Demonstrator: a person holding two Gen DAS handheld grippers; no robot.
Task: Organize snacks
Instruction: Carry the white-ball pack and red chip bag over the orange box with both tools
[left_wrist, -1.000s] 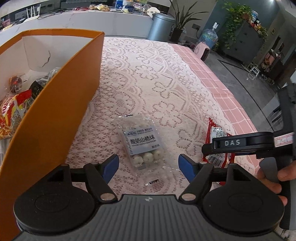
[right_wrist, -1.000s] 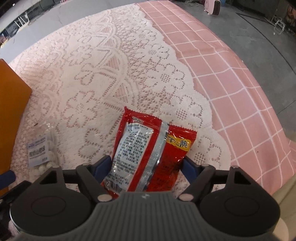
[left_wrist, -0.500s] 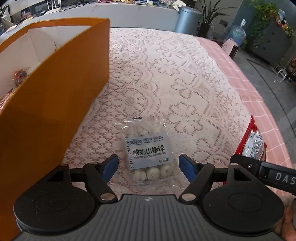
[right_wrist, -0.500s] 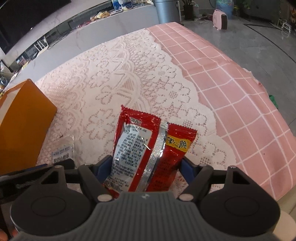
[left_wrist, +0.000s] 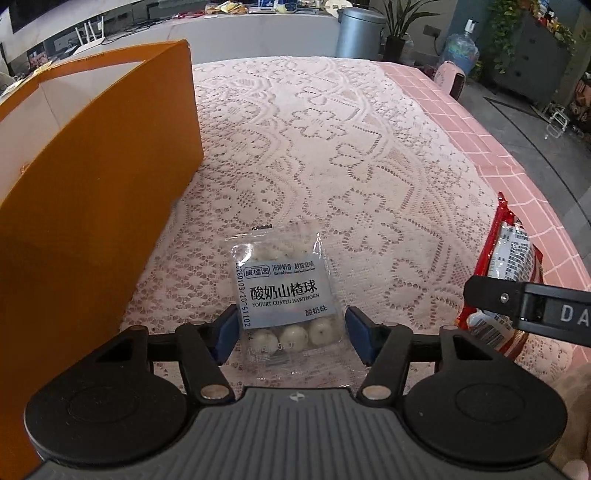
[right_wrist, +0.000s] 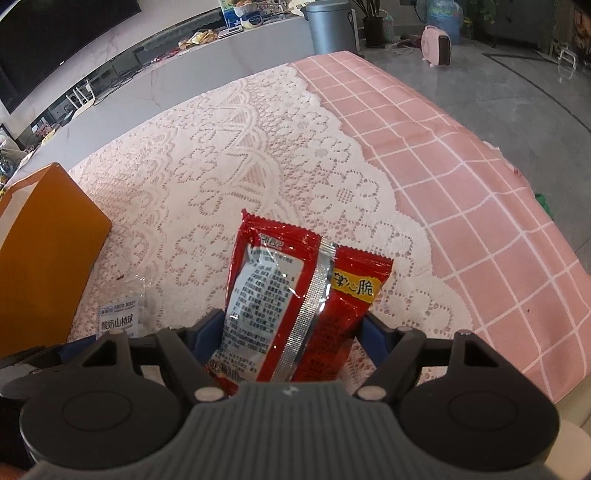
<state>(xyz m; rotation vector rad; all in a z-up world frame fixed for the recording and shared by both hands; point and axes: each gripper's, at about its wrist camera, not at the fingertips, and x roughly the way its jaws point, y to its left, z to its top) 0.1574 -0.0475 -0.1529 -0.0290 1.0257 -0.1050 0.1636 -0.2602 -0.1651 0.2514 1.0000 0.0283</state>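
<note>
Through the left wrist camera I am seeing one clear packet of yogurt-coated hawthorn balls (left_wrist: 286, 295) lying flat on the lace tablecloth (left_wrist: 332, 155), just beside one orange box (left_wrist: 92, 177). My left gripper (left_wrist: 290, 336) is straddling the packet's near end; its jaws have just been closing, with the left blue pad at the packet's edge and the right pad still apart from it. Three white balls are showing along that near end.

Through the right wrist camera, my right gripper (right_wrist: 291, 343) is clamping one red snack packet (right_wrist: 295, 295) by its sides, tilted up off the lace. The hawthorn packet is lying to its left by the orange box.
</note>
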